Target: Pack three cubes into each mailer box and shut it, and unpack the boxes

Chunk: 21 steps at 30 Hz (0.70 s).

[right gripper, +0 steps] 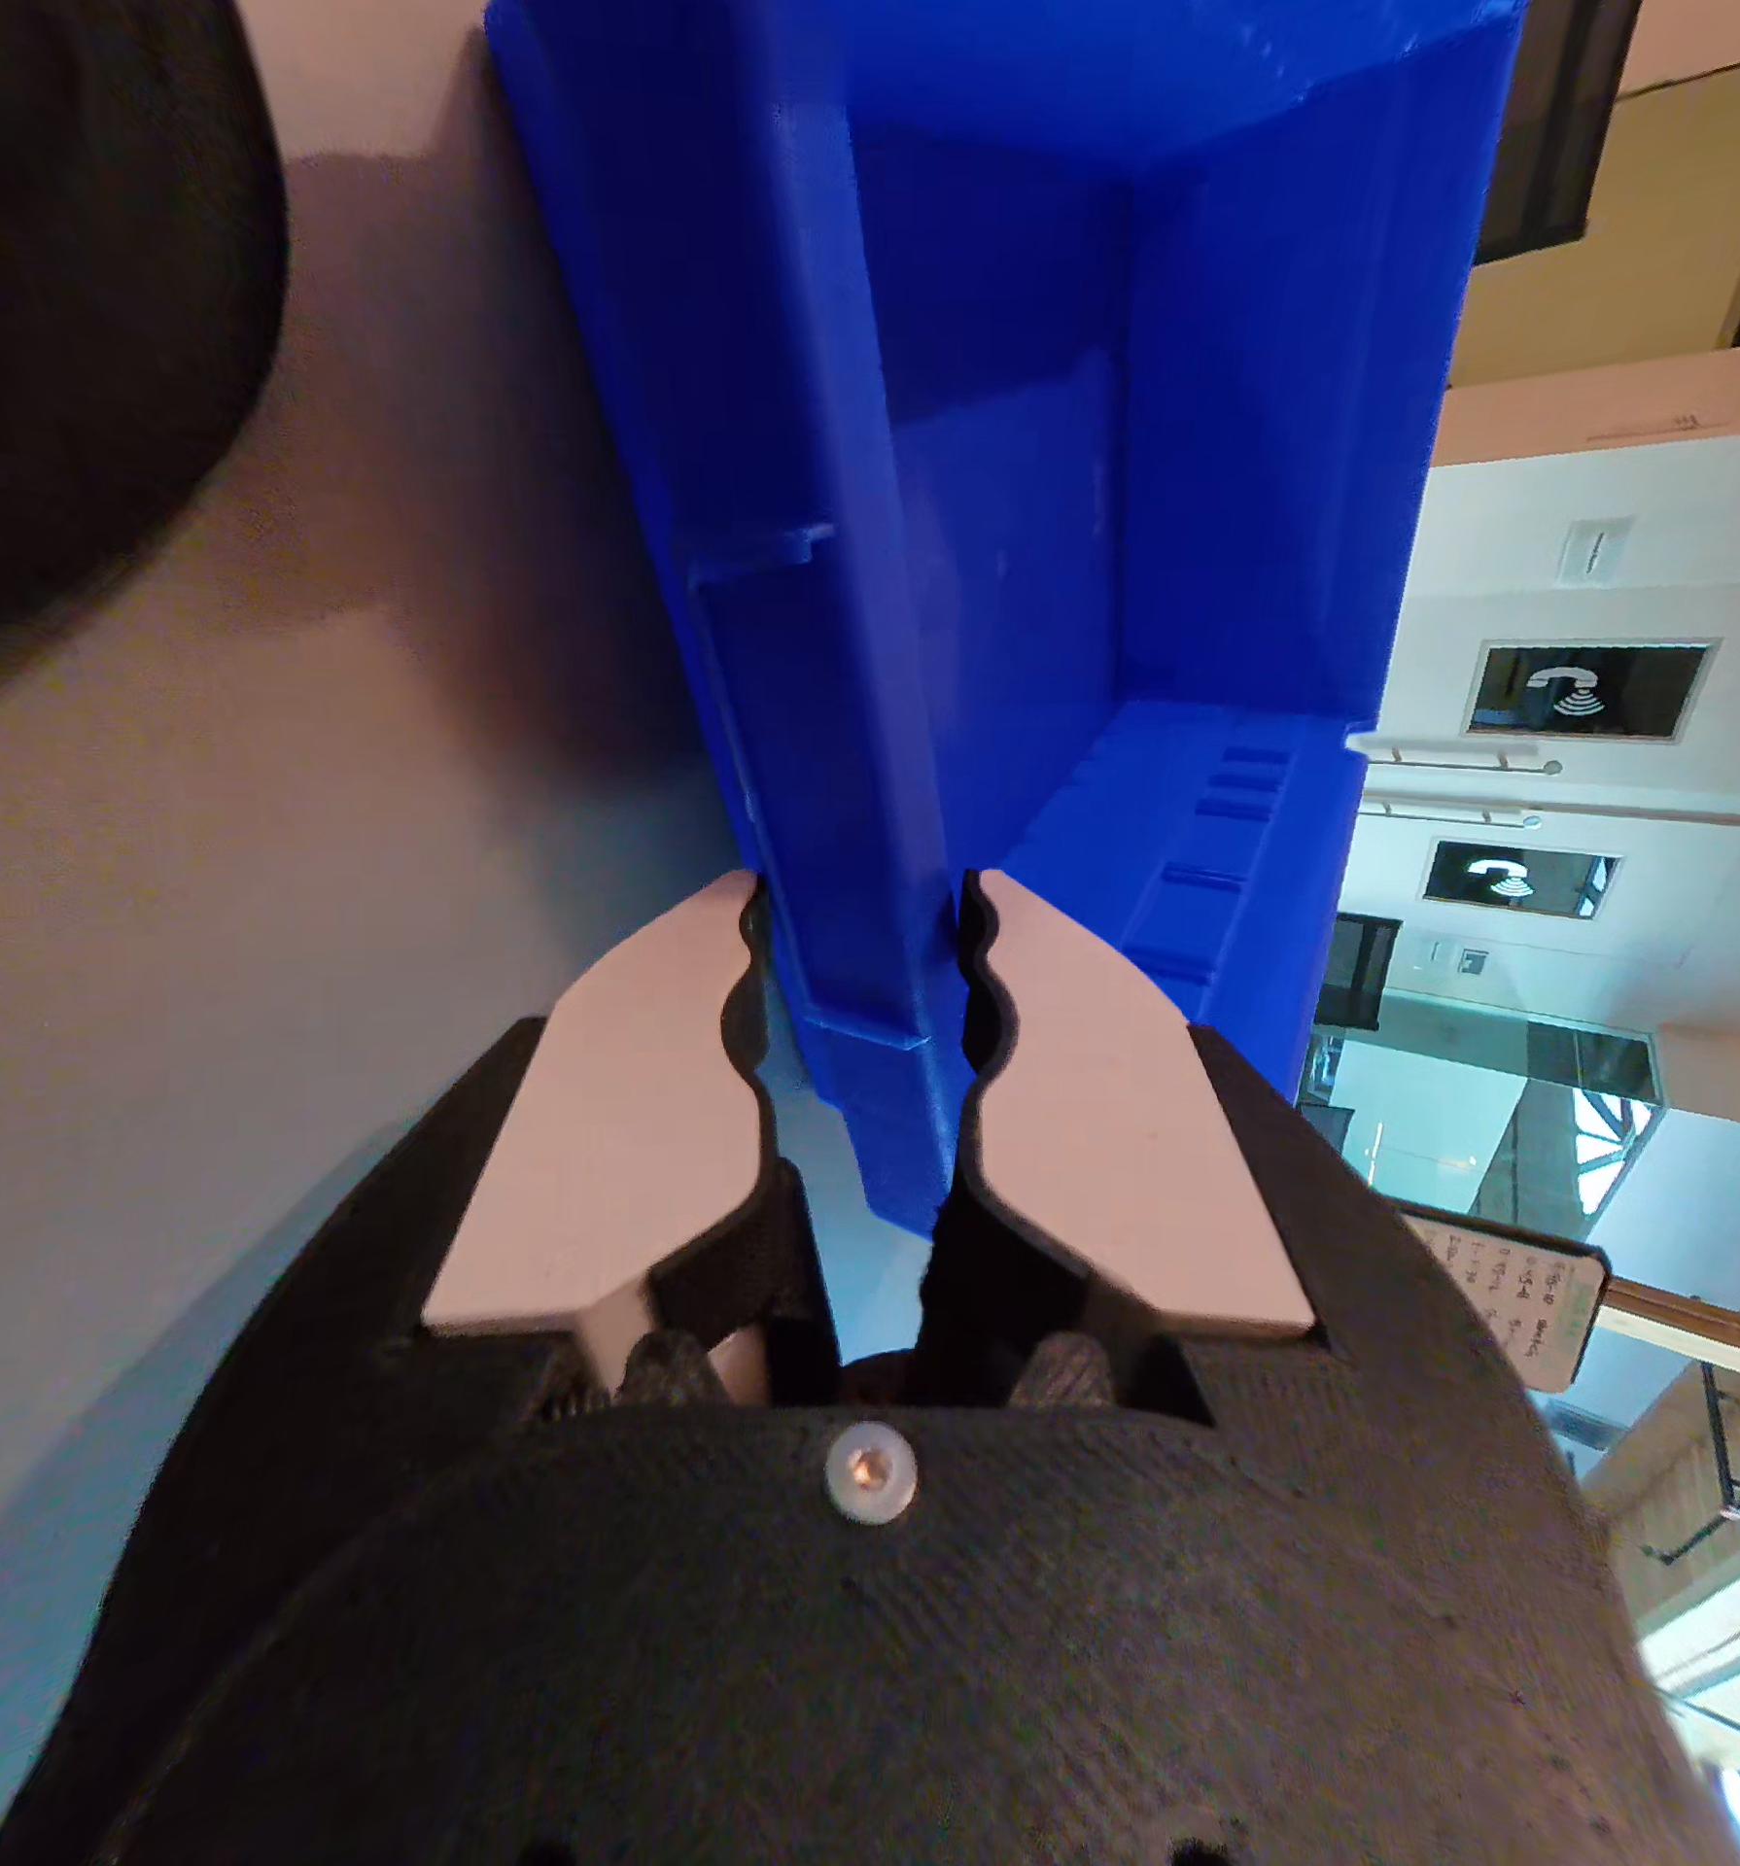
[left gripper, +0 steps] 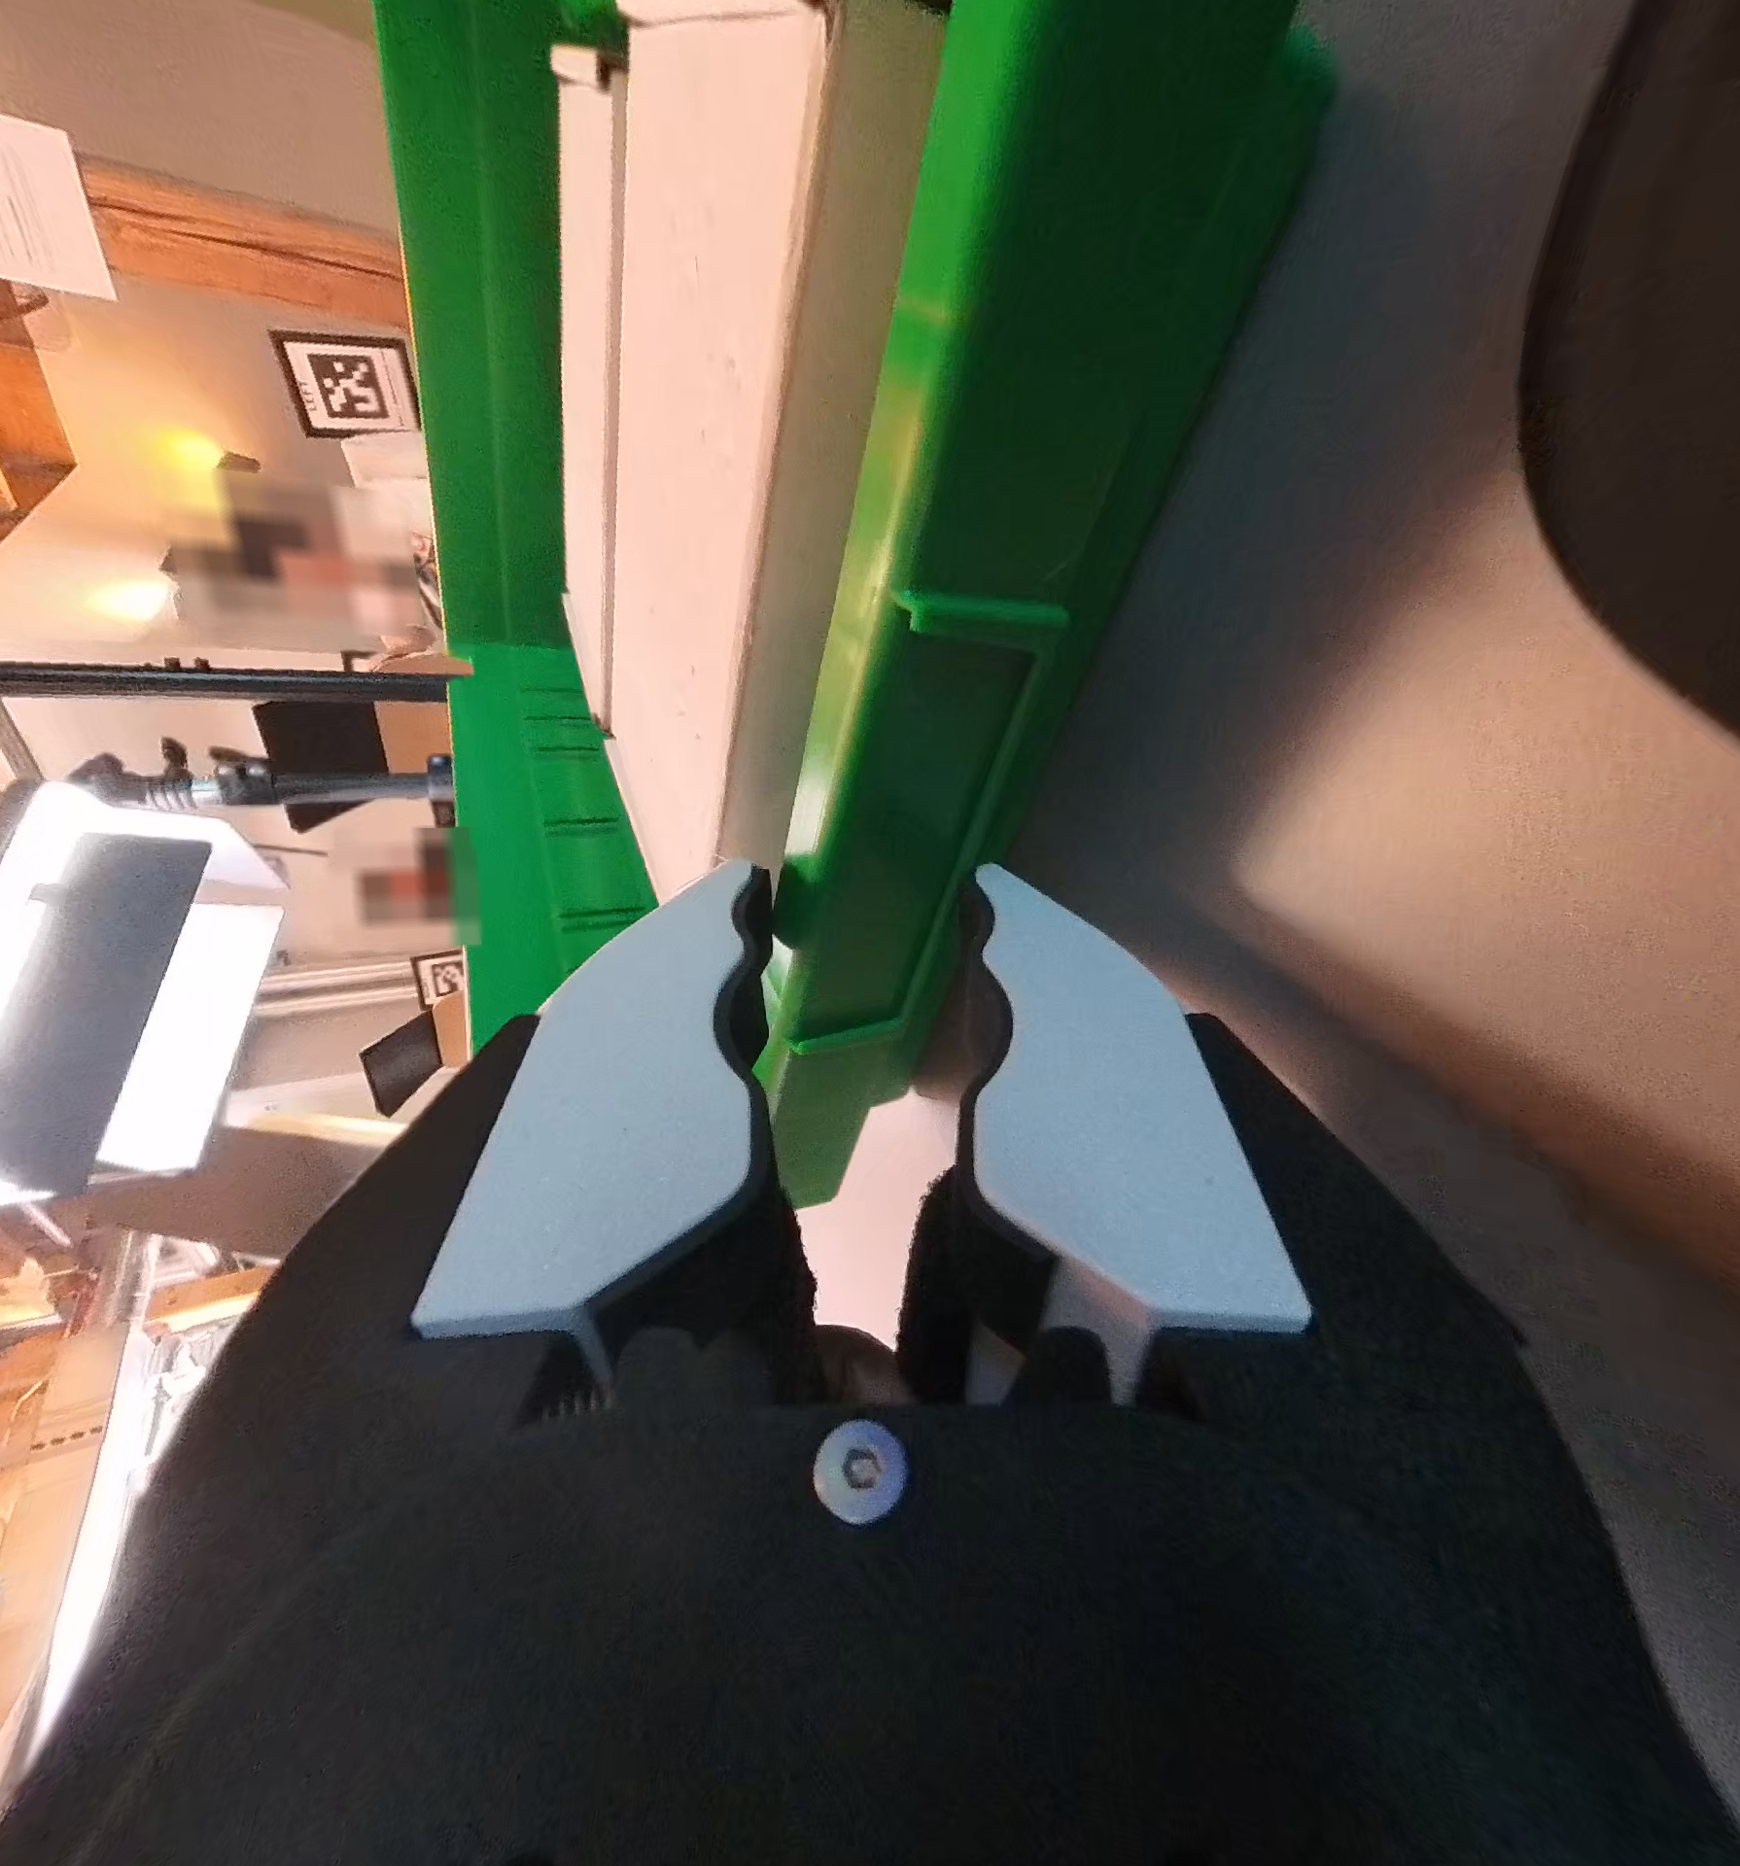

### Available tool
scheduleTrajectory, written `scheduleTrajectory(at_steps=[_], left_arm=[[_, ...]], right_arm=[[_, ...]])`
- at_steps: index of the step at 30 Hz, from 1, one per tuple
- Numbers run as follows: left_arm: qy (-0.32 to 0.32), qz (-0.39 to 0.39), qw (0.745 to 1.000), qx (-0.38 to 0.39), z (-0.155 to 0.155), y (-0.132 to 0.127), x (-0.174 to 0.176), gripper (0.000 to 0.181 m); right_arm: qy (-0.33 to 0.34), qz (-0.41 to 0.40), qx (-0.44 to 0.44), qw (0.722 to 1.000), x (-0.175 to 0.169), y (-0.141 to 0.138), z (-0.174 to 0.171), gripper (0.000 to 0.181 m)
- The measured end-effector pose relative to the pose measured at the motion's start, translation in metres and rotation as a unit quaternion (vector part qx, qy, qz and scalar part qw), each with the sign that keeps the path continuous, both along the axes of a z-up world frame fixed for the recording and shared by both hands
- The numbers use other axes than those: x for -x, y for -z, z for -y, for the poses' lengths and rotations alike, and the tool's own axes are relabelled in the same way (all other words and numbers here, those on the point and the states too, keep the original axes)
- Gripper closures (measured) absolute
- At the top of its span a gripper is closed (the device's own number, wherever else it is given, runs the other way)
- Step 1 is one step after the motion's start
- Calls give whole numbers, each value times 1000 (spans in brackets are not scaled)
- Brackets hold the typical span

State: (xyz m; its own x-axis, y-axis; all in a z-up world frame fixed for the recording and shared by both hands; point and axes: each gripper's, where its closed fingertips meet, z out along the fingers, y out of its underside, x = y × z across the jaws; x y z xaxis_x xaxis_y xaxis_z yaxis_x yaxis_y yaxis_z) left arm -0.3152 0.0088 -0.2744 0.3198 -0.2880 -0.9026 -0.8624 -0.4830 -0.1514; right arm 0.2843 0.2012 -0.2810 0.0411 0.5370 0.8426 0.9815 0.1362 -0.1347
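Left tongs (left gripper: 871, 899) clamped on the near wall of a green bin (left gripper: 1028, 454) holding a white mailer box (left gripper: 714, 353). Right tongs (right gripper: 856, 894) clamped on the wall of a blue bin (right gripper: 997, 454). Both bins against the pale desk (left gripper: 1401, 1010).

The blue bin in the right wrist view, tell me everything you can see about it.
The blue bin looks like glossy moulded plastic, with an open top, ribbed walls and a rectangular label slot on its front wall. No cubes or boxes show in the part of its inside that is visible. It appears turned sideways because the camera is rolled. It sits against a pale surface. The right tongs straddle its front wall, one finger inside, one outside, gripping or nearly so.
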Motion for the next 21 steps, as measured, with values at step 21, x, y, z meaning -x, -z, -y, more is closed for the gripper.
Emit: scheduleTrajectory(at_steps=[21], left_arm=[[-37,-87,992,84,122,-1,33,148]], right_arm=[[83,182,89,976,-97,1,62,148]])
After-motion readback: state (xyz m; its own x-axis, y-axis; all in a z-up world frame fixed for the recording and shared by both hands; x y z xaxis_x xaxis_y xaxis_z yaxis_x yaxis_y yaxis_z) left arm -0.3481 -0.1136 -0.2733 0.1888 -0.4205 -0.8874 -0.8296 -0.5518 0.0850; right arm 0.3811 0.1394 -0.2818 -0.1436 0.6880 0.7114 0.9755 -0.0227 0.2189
